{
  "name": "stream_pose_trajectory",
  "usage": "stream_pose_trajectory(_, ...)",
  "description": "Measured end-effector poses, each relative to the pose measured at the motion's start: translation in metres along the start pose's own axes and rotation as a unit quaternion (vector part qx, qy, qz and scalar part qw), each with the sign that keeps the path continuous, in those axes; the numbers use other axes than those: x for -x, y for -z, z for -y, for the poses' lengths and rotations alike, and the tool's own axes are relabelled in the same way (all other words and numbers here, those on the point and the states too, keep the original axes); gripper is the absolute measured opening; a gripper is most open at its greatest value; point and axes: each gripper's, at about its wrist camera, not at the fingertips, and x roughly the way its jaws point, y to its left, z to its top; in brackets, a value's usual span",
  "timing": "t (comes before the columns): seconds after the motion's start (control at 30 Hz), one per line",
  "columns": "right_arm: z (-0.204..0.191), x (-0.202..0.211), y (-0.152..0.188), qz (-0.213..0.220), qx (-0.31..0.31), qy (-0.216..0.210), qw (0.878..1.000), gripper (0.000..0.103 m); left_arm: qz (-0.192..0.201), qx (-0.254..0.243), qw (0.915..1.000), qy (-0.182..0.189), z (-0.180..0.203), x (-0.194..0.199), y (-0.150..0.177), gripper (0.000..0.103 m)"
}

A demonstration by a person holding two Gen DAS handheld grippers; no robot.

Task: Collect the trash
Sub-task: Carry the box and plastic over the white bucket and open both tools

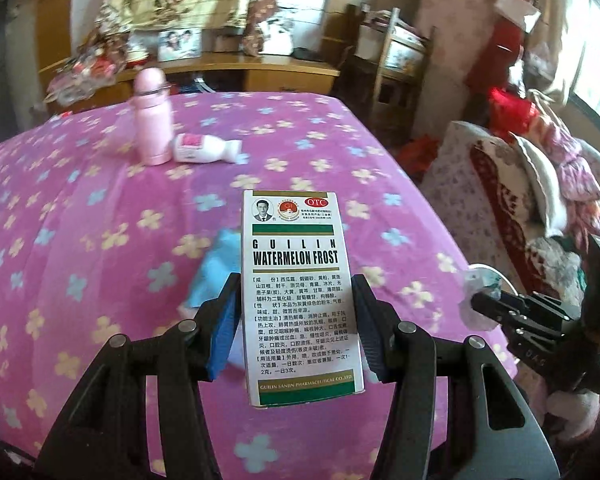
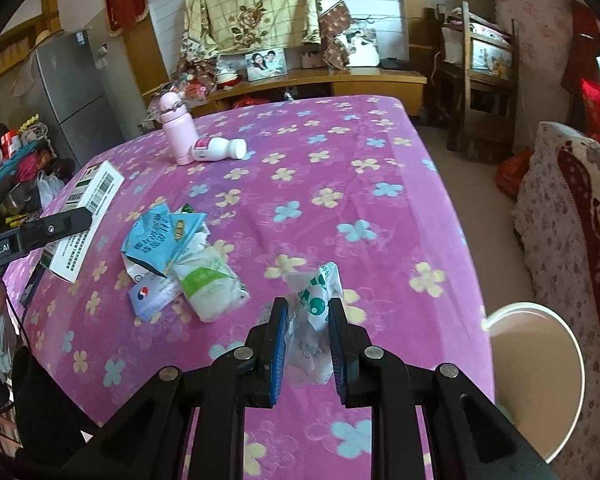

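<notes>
Clamped in my left gripper: one white-and-green cardboard medicine box. Right gripper pinches one crumpled white wrapper. Two bottles, three wrappers remain on pink flowered tablecloth.

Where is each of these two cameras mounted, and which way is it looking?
Left wrist: sits on the left claw, looking forward and down over the purple blanket; its own fingers clamp a medicine box.
Right wrist: sits on the right claw, looking down over the same blanket; its fingers pinch a crumpled wrapper, white bin at right.
Shared: pink bottle, the white bottle lying beside it, and each other's claw.
</notes>
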Motion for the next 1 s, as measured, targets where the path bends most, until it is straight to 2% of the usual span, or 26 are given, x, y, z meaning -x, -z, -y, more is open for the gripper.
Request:
stream_pose_trajectory(0.27,0.035,0.023,0.01,0.007,-0.027,0.034,0.999,0.019,-0.018,-0.045,0.9978,0.046,0.066,-0.027,-0.004,0.052)
stream_pose_trajectory(0.53,0.078,0.042,0.031,0.004,-0.062,0.074,0.995,0.019,-0.043,-0.087,0.9906,0.096,0.133,-0.054,0.002,0.052)
stream_pose_trajectory(1.0,0.144,0.066,0.068,-0.002,-0.119,0.117,0.986,0.019,-0.083,-0.124,0.9779,0.147,0.217,-0.094,0.016,0.052)
